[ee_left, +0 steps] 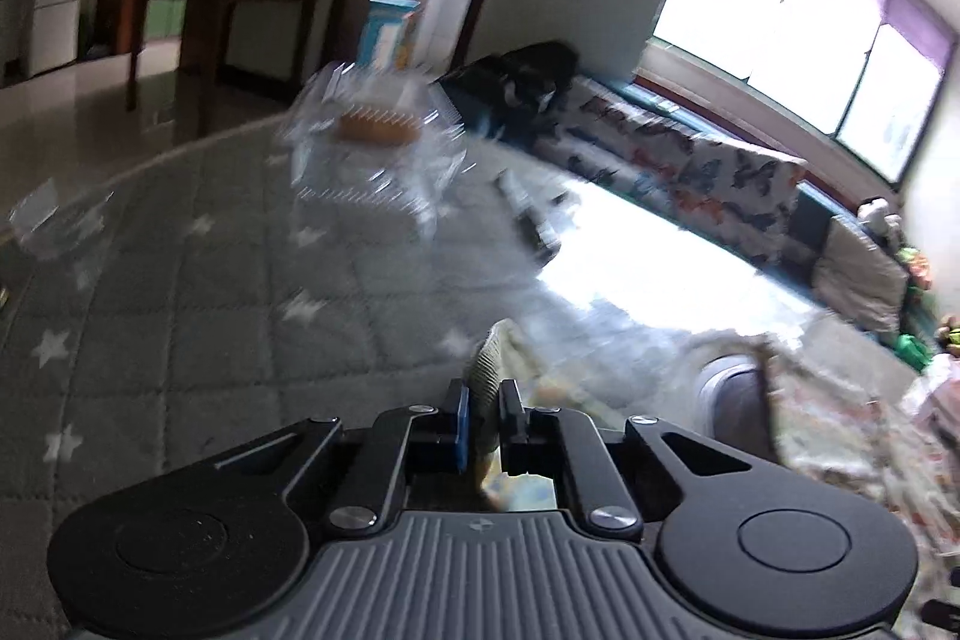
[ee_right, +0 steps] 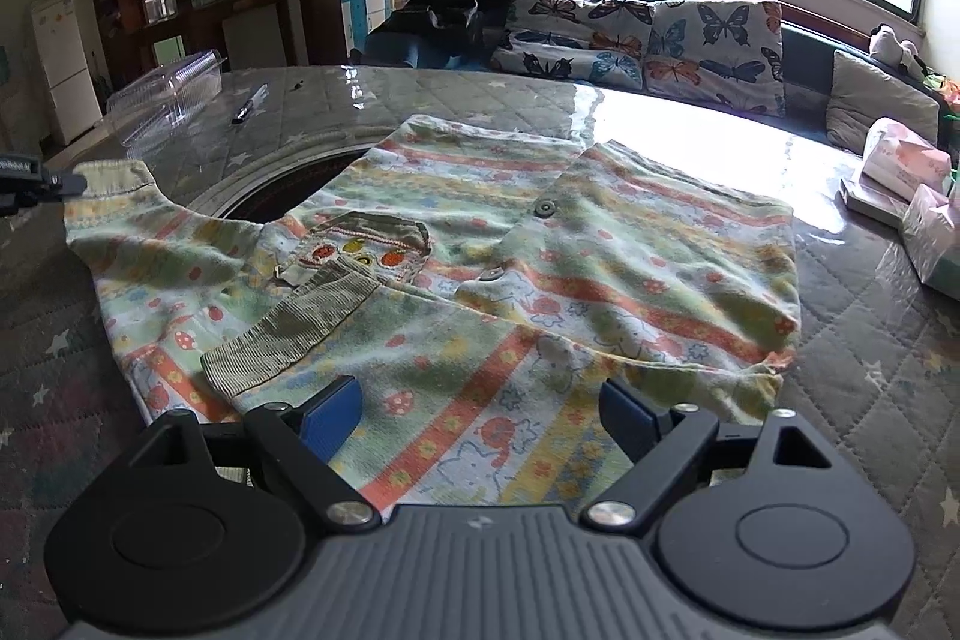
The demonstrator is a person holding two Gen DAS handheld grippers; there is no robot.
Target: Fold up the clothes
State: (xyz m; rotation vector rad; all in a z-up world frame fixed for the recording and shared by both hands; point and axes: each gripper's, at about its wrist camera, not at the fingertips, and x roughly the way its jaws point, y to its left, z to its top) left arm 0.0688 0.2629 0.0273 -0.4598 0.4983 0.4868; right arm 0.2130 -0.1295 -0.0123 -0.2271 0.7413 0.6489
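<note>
A small child's shirt point(ee_right: 540, 280) with green, orange and yellow stripes, a corduroy pocket and corduroy cuffs lies spread on the quilted table cover. One sleeve is folded across its front. My right gripper point(ee_right: 480, 415) is open, its blue pads just above the shirt's near hem. My left gripper point(ee_left: 485, 415) is shut on the corduroy cuff of the other sleeve point(ee_left: 489, 370); it shows at the far left of the right wrist view point(ee_right: 36, 184), holding that sleeve out to the side. The left wrist view is motion-blurred.
A clear plastic box point(ee_right: 168, 94) and a pen point(ee_right: 249, 103) lie at the table's far left. Tissue packs point(ee_right: 906, 160) sit at the right edge. A dark round opening point(ee_right: 288, 187) lies under the shirt's far side. A butterfly-cushion sofa point(ee_right: 648, 34) stands beyond.
</note>
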